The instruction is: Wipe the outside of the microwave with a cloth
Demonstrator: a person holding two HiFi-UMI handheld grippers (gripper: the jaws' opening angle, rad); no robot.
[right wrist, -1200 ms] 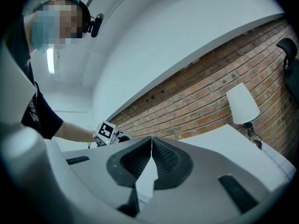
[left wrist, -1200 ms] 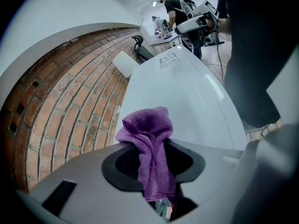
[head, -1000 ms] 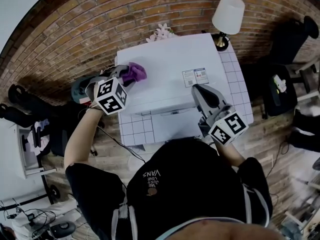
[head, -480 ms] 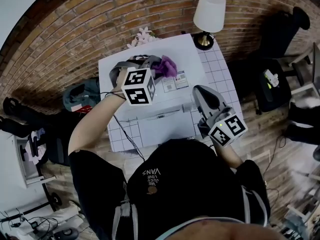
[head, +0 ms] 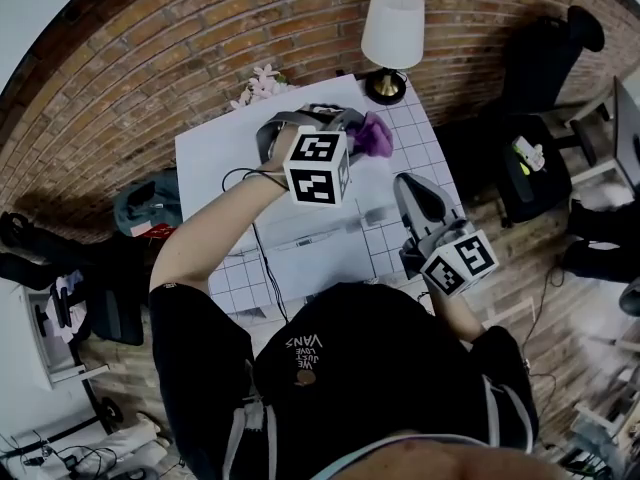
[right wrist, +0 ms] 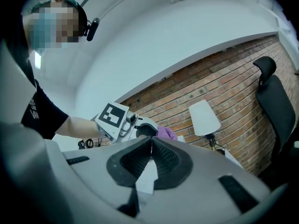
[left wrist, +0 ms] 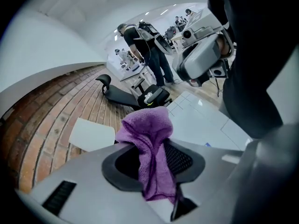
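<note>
White microwave (head: 225, 153) on a tiled table (head: 432, 153) against a brick wall (head: 150, 58), lamp (head: 392, 28) at its rear right. Left gripper (head: 352, 126) reaches across the top, jaws clamped on the purple cloth (head: 373, 136), which bunches beyond the tips at the top's right edge; bare top lies leftward. Right gripper (head: 408, 186), jaws pressed together and empty, hangs near the front right corner, apart from the cloth

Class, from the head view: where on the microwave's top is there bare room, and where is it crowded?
Free: the microwave top left of the left gripper, bordered by the flowers and brick wall. Crowded: the right end, where purple cloth, lamp and right gripper gather.
</note>
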